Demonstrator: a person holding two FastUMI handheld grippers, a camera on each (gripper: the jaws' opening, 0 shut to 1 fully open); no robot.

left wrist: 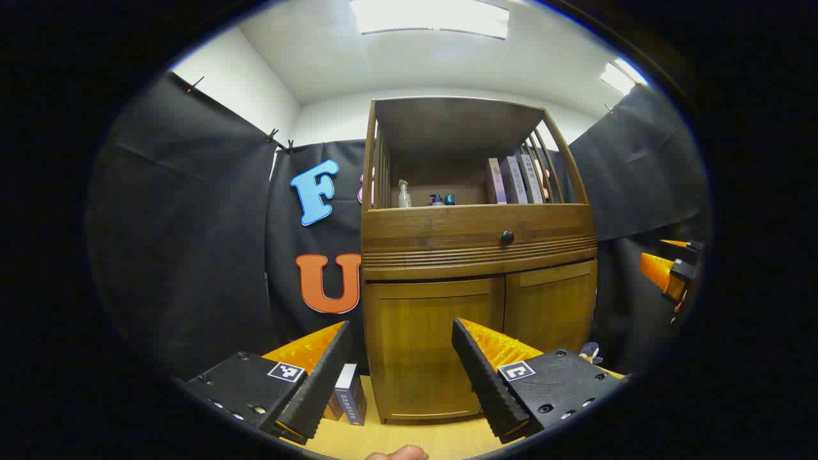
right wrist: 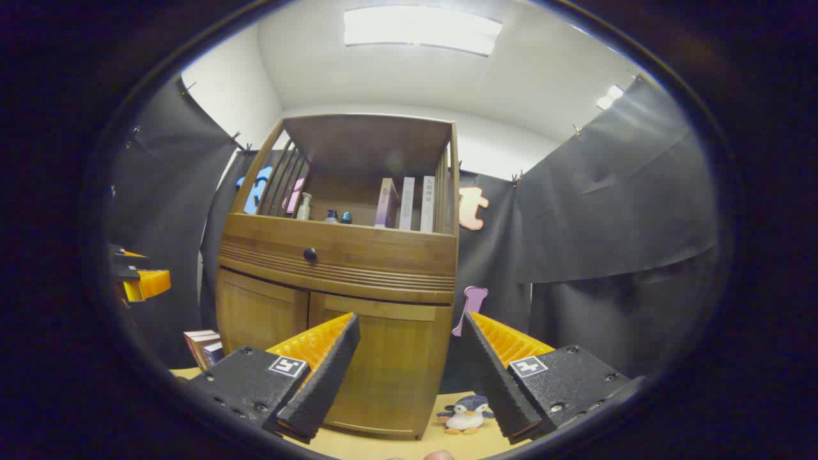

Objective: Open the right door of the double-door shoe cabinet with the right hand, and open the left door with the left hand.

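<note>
A wooden shoe cabinet (left wrist: 479,255) stands on a light table, with an open shelf on top, a drawer with a dark knob (left wrist: 507,237), and two doors below. Both the left door (left wrist: 431,348) and the right door (left wrist: 553,313) are shut. My left gripper (left wrist: 402,348) is open in front of the left door, a little short of it. In the right gripper view the right door (right wrist: 390,367) sits between the fingers of my open right gripper (right wrist: 412,342), with the left door (right wrist: 262,316) beside it. The other gripper (right wrist: 144,281) shows at the far left edge.
Books (left wrist: 348,393) lean beside the cabinet's left side on the table (left wrist: 441,441). A small penguin toy (right wrist: 466,414) sits by the cabinet's right corner. Bottles (left wrist: 404,193) and upright books (left wrist: 514,180) fill the open shelf. Black cloth hangs around the booth.
</note>
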